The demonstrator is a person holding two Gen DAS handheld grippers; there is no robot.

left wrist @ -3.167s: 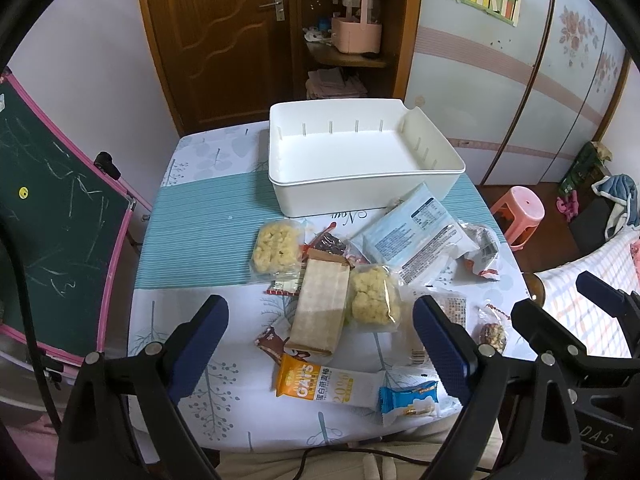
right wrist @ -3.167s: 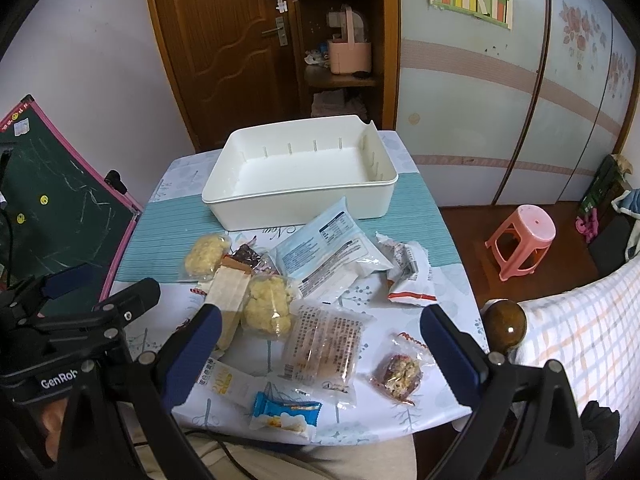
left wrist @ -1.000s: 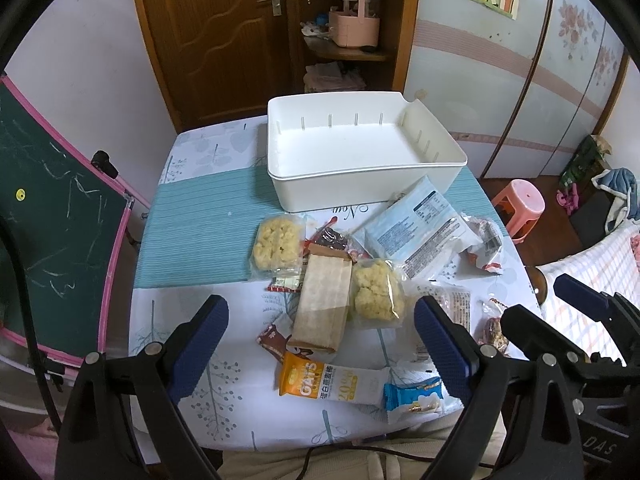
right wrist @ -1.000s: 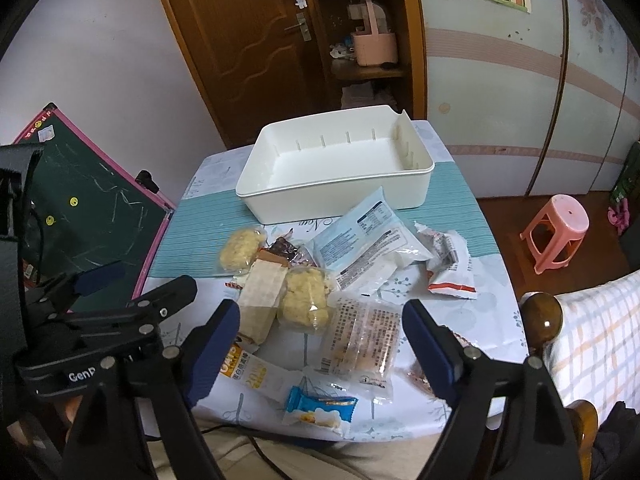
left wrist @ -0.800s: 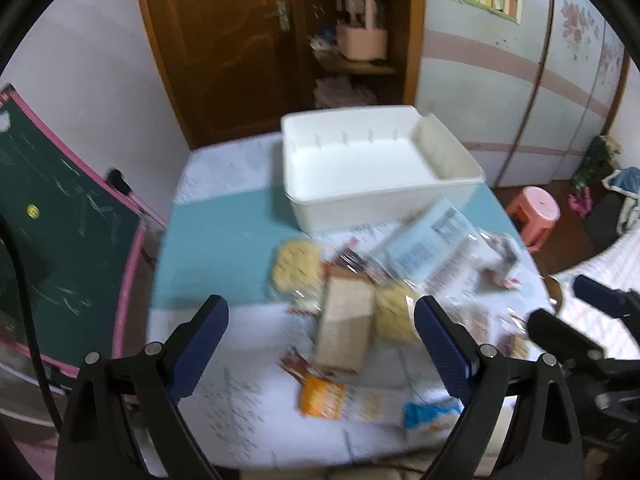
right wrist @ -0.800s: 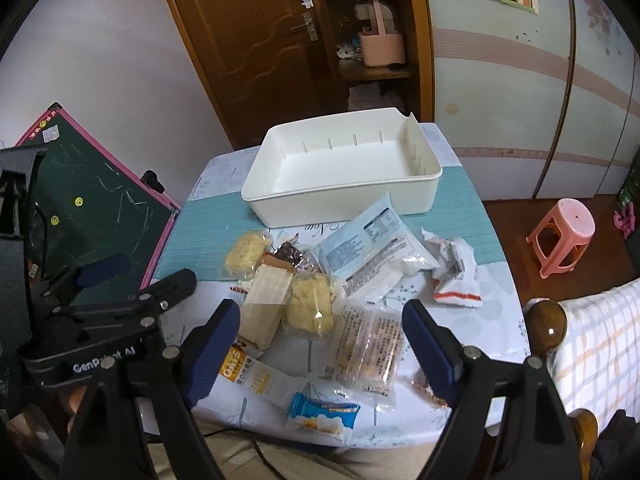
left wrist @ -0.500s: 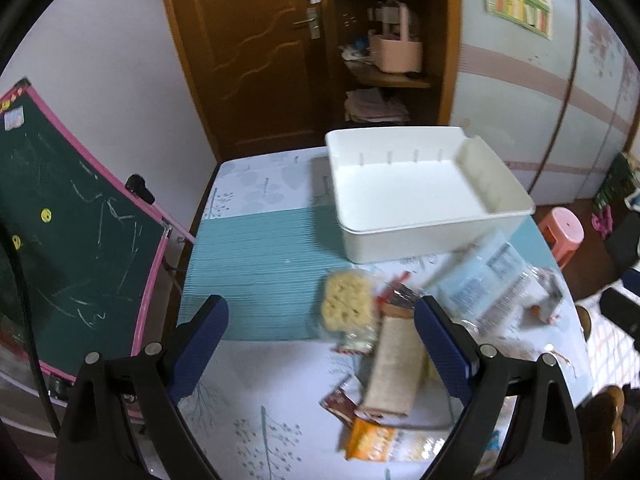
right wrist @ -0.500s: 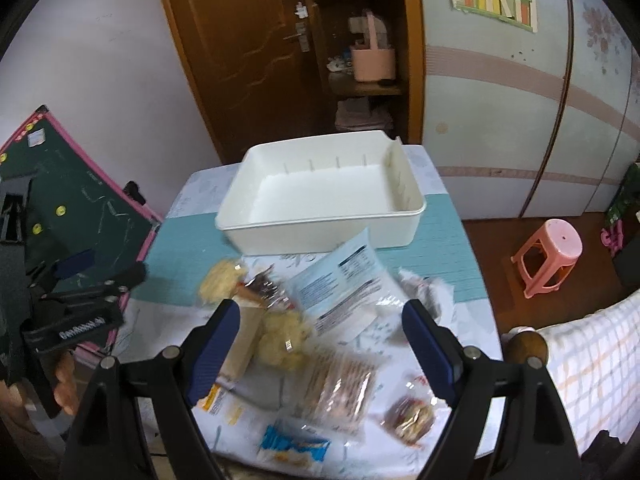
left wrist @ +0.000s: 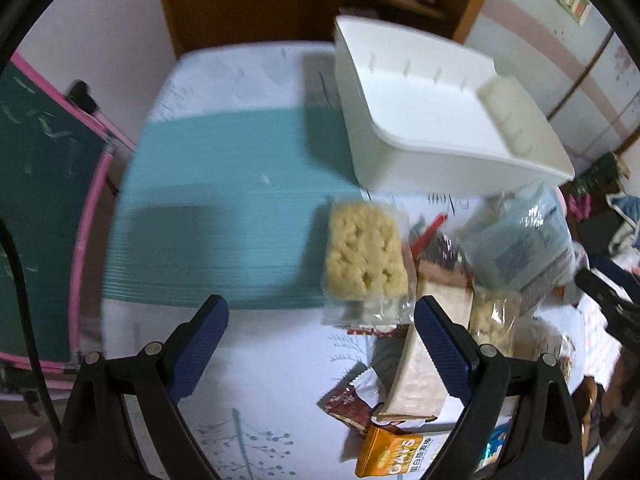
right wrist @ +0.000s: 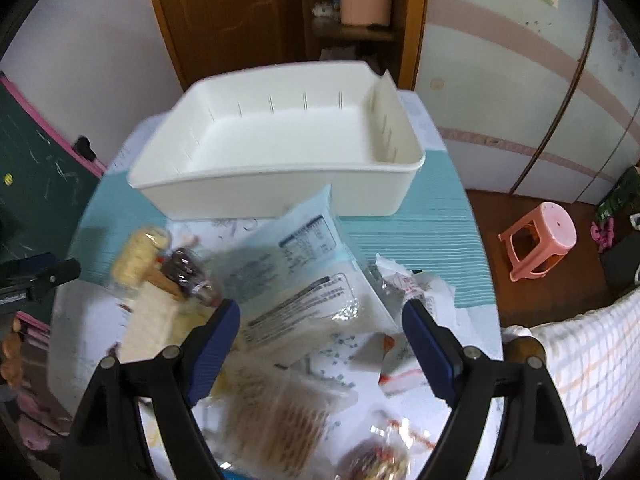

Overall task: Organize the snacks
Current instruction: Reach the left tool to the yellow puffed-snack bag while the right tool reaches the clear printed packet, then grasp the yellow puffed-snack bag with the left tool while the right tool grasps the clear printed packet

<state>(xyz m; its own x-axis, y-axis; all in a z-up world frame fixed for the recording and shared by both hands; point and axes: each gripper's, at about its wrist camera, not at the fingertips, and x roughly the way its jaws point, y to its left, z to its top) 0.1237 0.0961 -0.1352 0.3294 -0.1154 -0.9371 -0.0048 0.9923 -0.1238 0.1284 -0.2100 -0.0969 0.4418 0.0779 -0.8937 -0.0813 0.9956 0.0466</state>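
I am holding both sets of fingers wide, with nothing between them, because no snack is picked yet. My left gripper (left wrist: 320, 332) is hanging over the clear-wrapped yellow cake (left wrist: 362, 258), which is lying flat on the desk (left wrist: 256, 384) at the edge of the teal runner (left wrist: 224, 208), its long axis running from me toward the white bin (left wrist: 436, 120). My right gripper (right wrist: 320, 336) is hovering above the pale blue packet (right wrist: 298, 276), whose far corner is leaning on the bin's near wall, long axis slanting that way. The bin is sitting empty behind the pile, so I judge 2 pickups are starting.
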